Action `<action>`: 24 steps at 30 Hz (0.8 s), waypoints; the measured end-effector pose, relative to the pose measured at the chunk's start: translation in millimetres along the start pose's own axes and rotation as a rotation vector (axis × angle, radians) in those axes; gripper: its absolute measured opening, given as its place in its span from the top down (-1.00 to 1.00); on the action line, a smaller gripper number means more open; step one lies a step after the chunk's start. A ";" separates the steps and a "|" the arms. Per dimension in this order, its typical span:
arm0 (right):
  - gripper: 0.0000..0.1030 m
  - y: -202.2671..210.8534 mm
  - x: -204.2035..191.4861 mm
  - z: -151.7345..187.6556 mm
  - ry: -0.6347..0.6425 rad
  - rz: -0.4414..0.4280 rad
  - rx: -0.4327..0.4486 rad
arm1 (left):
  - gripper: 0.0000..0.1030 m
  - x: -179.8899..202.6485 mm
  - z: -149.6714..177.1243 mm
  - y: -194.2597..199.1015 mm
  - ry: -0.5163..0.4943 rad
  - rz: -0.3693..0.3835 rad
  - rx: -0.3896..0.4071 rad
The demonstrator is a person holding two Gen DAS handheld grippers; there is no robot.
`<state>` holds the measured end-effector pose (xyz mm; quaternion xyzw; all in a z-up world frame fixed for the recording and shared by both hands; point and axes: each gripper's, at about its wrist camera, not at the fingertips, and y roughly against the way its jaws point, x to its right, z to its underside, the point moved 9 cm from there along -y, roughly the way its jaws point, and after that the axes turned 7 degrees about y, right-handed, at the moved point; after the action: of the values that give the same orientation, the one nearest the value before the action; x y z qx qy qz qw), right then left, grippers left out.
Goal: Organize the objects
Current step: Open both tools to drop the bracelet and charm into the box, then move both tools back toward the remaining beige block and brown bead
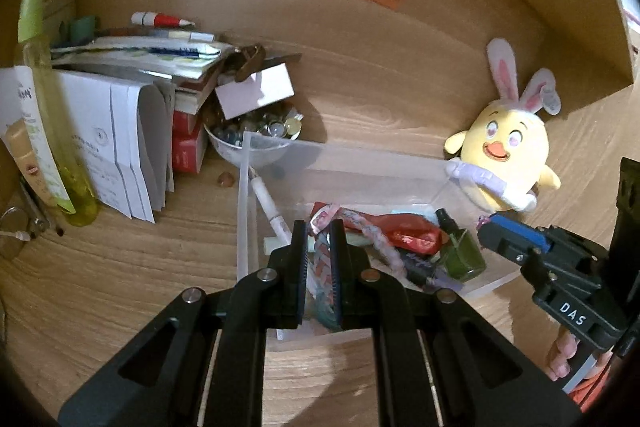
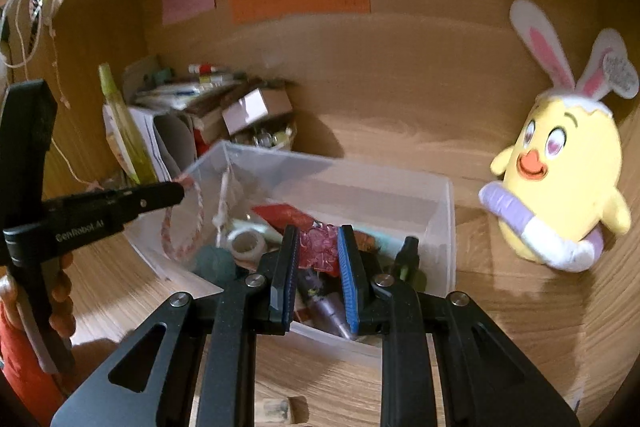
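Braided band [image 1: 322, 259] pinched in left claw [image 1: 320, 227].

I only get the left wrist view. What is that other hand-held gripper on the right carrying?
Observer: From the right wrist view, the right hand-held gripper is shut on a pink see-through trinket.
Operator: And how does my braided band look from over there?
Observer: The band dangles as a loop from the left hand-held gripper.
Operator: Is anything in the bin hidden behind my gripper?
Observer: Yes, a white tape roll lies in the bin.
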<state>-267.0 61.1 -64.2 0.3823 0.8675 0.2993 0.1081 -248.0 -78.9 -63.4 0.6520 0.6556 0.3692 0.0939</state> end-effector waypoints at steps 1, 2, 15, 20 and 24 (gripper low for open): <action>0.66 -2.9 0.9 1.9 -0.002 -0.001 -0.008 | 0.82 -0.3 0.9 -2.1 -0.001 -0.003 -0.005; 0.66 -6.0 1.7 3.6 -0.004 -0.001 -0.016 | 0.82 -0.6 2.0 -4.3 -0.002 -0.005 -0.011; 0.65 -23.0 6.1 15.0 0.008 0.031 -0.080 | 0.70 9.6 9.8 -7.9 -0.050 -0.003 -0.029; 0.41 -16.9 4.5 12.5 0.019 0.042 -0.069 | 0.49 15.8 10.4 1.5 -0.065 0.002 -0.011; 0.22 -2.9 0.7 7.0 0.041 0.060 -0.032 | 0.15 21.0 11.3 11.9 -0.085 -0.009 0.011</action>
<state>-266.3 63.1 -71.5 0.4002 0.8527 0.3240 0.0875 -234.6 -56.9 -56.7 0.6648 0.6558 0.3371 0.1198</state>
